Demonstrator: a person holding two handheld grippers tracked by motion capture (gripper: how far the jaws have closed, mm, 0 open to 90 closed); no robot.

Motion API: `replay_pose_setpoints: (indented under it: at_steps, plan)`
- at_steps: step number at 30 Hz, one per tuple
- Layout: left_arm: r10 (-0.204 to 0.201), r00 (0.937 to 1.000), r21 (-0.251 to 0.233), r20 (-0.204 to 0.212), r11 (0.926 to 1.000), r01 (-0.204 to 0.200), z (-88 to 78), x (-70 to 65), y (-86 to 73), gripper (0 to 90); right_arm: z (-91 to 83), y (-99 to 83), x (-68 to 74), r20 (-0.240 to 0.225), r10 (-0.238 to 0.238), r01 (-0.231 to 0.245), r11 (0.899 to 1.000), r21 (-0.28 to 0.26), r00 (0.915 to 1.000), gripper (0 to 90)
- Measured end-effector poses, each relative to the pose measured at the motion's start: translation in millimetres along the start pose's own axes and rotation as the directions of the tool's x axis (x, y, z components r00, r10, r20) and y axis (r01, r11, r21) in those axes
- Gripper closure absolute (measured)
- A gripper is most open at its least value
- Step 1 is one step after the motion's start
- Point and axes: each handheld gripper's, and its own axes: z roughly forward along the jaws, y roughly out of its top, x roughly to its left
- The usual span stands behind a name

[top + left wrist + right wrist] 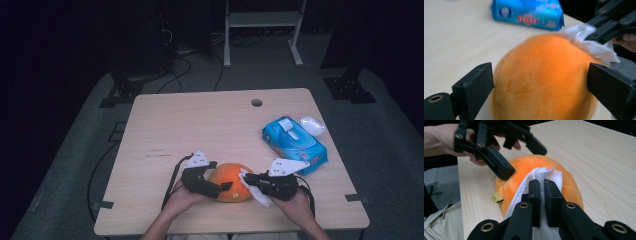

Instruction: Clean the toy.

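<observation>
High view: the wooden table [200, 120] carries a blue wipes pack [295, 145] toward its right side; at the near edge sits an orange plush ball [229, 181] between both grippers; the left gripper [221, 189] has its jaws spread wide around the ball's sides; the right gripper [246, 179] is clamped on a white tissue [260, 196] pressed against the ball.
</observation>
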Motion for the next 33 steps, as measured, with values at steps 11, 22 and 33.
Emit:
replay_pose_setpoints:
  at_steps: [11,22,33]
  plan:
    - [0.231,0.9436,-0.121,-0.237,0.9568,-0.264,-12.2,-23.4,9.8,50.1,-0.1,9.9,-7.5,0.055,0.048,-0.046,0.998,-0.047,0.9973,83.7]
    - [0.245,0.9424,-0.059,-0.228,0.9627,-0.264,-2.1,-22.9,-3.6,40.0,9.9,-17.6,-41.1,0.103,0.246,-0.242,0.969,-0.055,0.9636,83.7]
    - [0.33,0.915,-0.019,-0.232,0.939,-0.344,3.4,-37.4,-5.8,39.1,10.3,-6.8,-25.3,0.11,0.172,-0.168,0.985,-0.049,0.9789,83.7]
